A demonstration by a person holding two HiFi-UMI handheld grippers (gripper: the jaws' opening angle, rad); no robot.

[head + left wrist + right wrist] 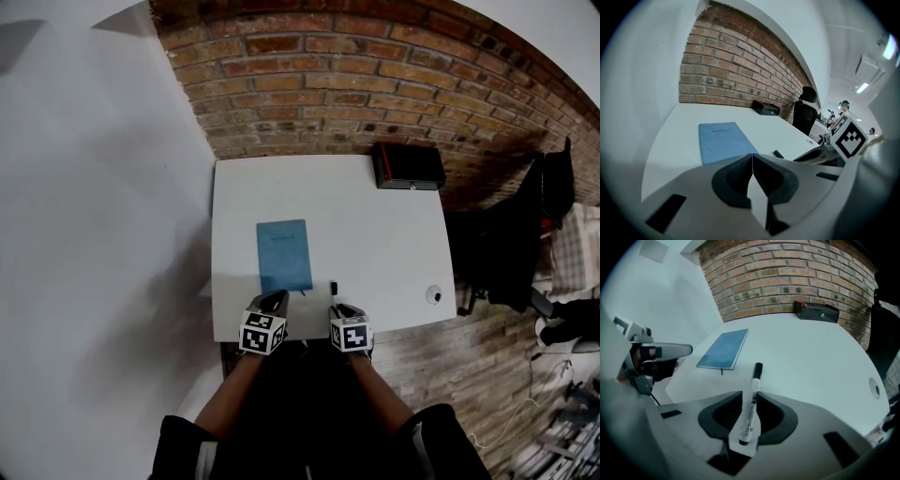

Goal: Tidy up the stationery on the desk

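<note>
right gripper (750,393): jaws part-way apart w/ marker (751,404) between them. pads look pressed on both sides of the barrel, so i read it as clamped. points steeply down over near edge of desk (375,225).
marker: white barrel, black cap. long axis runs near-far, in line w/ the jaws. cap at far end, poking out past the fingertips. grip sits toward the tail end. low over the desk top, can't tell if lifted off it.
left gripper (752,155): jaws together, nothing in them. sits just left of right gripper, also at near edge.
notebook (284,255): blue, closed, flat, long axis near-far. just beyond left gripper, far-left of the marker, not touching it.
black box (409,166): far right corner of desk, up against brick wall (356,84). far + right of marker, well apart. right hand is the nearer one.
next move (my guess): lift marker, carry it far-right twd box, or lay it beside notebook. overhanging cap end may swing in the grip.
surface: white, smooth, mostly bare. small round fitting (434,294) near right edge.
room: brick wall on far side, white wall (94,187) left, dark chair (511,244) right.
</note>
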